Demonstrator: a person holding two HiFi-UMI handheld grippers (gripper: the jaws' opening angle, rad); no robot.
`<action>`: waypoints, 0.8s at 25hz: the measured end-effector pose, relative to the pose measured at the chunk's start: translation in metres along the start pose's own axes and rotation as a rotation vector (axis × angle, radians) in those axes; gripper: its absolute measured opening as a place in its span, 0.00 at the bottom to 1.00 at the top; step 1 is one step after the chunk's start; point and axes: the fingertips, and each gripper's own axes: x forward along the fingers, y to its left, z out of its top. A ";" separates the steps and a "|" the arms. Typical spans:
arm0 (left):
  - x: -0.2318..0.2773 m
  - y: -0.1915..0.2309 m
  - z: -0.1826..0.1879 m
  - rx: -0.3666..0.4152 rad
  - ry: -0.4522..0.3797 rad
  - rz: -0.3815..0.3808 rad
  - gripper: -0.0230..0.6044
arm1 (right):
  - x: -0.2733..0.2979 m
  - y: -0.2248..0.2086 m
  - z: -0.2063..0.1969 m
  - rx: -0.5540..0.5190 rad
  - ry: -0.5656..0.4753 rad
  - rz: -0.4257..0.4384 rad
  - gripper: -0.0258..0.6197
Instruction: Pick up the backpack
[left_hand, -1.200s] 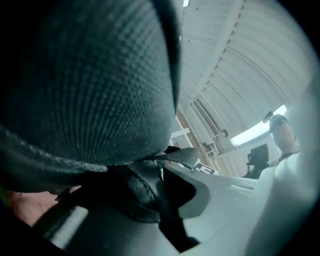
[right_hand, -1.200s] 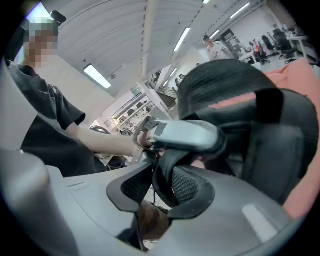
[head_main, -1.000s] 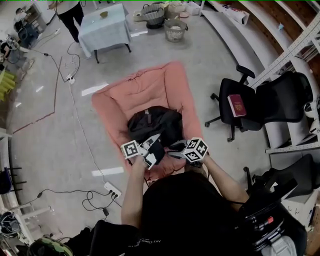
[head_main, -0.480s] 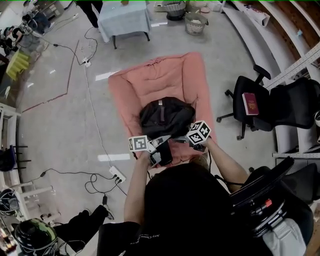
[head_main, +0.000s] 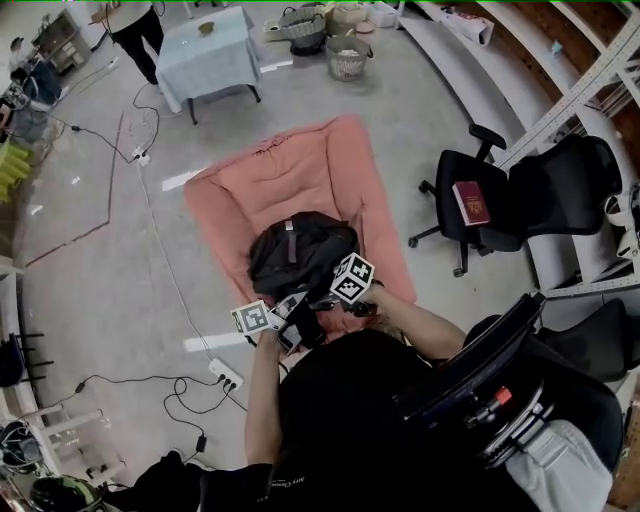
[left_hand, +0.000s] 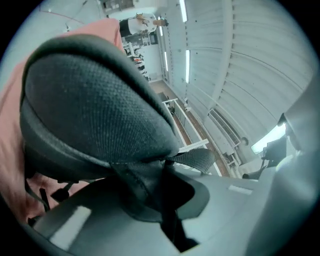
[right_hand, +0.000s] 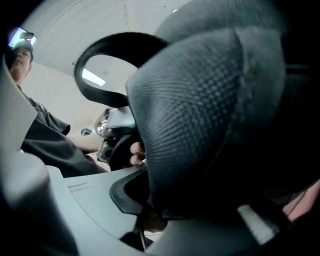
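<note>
A black backpack (head_main: 300, 252) lies on a pink floor cushion (head_main: 275, 180). Both grippers are at its near edge, just in front of the person. My left gripper (head_main: 296, 322) is shut on a padded black mesh shoulder strap (left_hand: 100, 110), which fills the left gripper view above the jaws (left_hand: 165, 200). My right gripper (head_main: 322, 300) points somewhat down. Its jaws are closing, and a second padded mesh strap (right_hand: 200, 115) sits between them with the pads against it (right_hand: 145, 210). A thin black loop (right_hand: 100, 55) arches behind that strap.
A black office chair (head_main: 520, 200) with a red book (head_main: 471, 204) stands to the right, with another dark chair (head_main: 500, 390) close by the person. A cloth-covered table (head_main: 210, 55), baskets (head_main: 350, 60) and a standing person (head_main: 135, 25) are at the far side. Cables and a power strip (head_main: 225, 378) lie at left.
The right gripper has moved left and down, closer to the left gripper at the backpack's near edge, and its jaws have gone round a strap. The left gripper stays shut on its strap.
</note>
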 end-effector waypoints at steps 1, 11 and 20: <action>0.003 0.003 0.001 0.045 0.002 0.024 0.04 | -0.008 0.005 -0.004 0.002 0.001 0.026 0.14; 0.019 0.023 0.019 0.278 -0.033 0.218 0.04 | -0.082 0.055 0.082 0.253 -0.582 0.350 0.25; 0.006 0.023 0.020 0.168 -0.008 0.164 0.04 | -0.068 0.050 0.082 0.140 -0.561 0.225 0.10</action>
